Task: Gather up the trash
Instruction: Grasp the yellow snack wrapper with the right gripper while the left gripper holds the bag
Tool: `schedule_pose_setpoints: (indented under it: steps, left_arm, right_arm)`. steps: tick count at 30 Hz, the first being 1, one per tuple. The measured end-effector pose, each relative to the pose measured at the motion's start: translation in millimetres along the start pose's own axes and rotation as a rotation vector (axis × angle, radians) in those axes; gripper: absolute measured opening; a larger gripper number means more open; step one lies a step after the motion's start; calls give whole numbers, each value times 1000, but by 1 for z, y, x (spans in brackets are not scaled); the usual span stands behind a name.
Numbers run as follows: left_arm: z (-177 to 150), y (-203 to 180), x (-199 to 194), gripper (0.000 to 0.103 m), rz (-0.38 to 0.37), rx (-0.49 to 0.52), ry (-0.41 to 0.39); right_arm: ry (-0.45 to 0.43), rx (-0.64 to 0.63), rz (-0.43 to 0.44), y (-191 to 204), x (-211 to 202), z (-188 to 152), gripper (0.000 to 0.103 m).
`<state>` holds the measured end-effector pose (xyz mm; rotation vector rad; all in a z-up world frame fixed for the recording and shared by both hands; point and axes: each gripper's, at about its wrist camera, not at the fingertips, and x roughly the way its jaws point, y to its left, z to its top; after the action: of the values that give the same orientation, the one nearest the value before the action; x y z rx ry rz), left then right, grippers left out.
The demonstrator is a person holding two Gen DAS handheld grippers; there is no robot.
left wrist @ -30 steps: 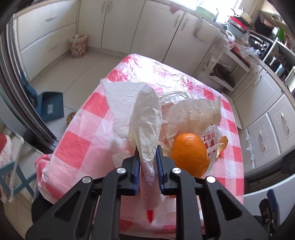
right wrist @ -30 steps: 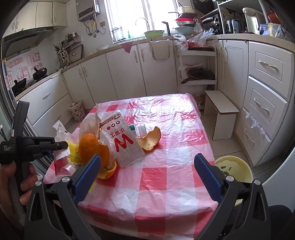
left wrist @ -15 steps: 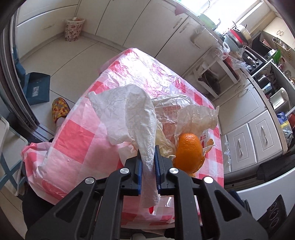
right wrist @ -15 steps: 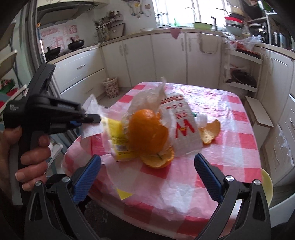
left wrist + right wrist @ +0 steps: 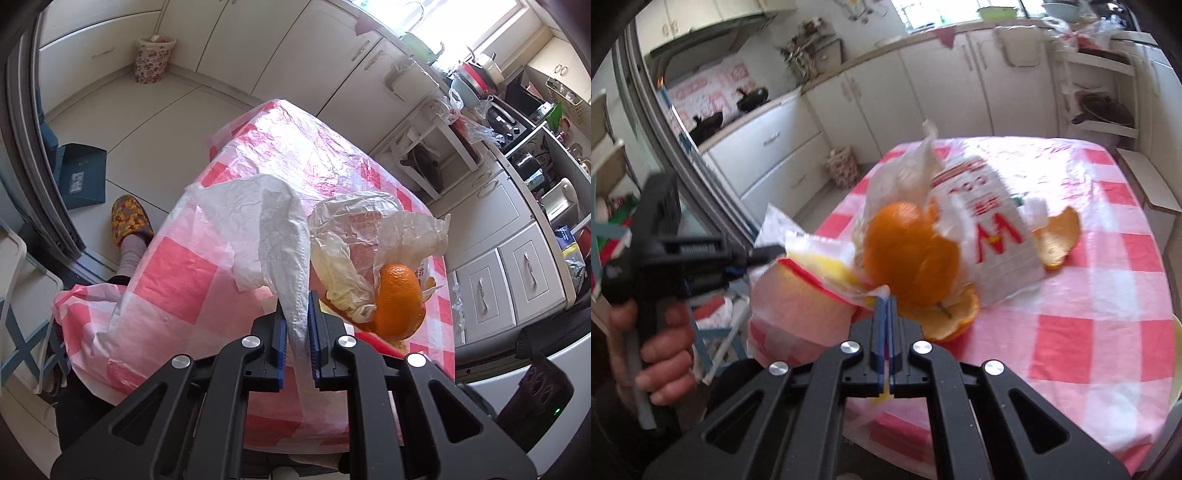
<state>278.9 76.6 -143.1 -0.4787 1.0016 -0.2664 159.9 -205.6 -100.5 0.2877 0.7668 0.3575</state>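
White crinkly plastic bag (image 5: 280,236) is clamped in both tools, left tool (image 5: 295,328) and right tool (image 5: 885,314); orange peels (image 5: 1058,240) wait on the worktop (image 5: 1100,295).

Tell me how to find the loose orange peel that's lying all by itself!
Look at the table with the pink-checked cloth. Find the white packet with the big red W standing near the middle. The loose orange peel lies just behind its far-right side, a curled, empty piece, unlike the round orange at the front.
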Motion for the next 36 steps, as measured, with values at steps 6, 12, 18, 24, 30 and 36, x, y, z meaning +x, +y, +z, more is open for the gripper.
schedule_pose_setpoints:
  steps: [6,12,18,24,30,36]
  left_arm:
    - [-6,-10,-12,6,-22,50,-16]
    - [-14,-28,-19,5,-29,114,-32]
    - [-19,-31,-12,5,-9,129,-12]
    - [-13,-21,-20,5,19,140,-32]
    - [-8,-9,-16,5,17,130,-27]
    - [-5,-5,-19,5,46,148,-44]
  right_arm:
    - [-92,32,36,-15,-49,4,1]
    - [-41,-16,16,-16,-51,12,10]
    - [13,-424,26,66,4,-24,94]
    - [63,-348,107,58,42,-15,75]
    - [79,-327,71,46,48,-6,75]
    - [136,-475,26,71,61,-28,75]
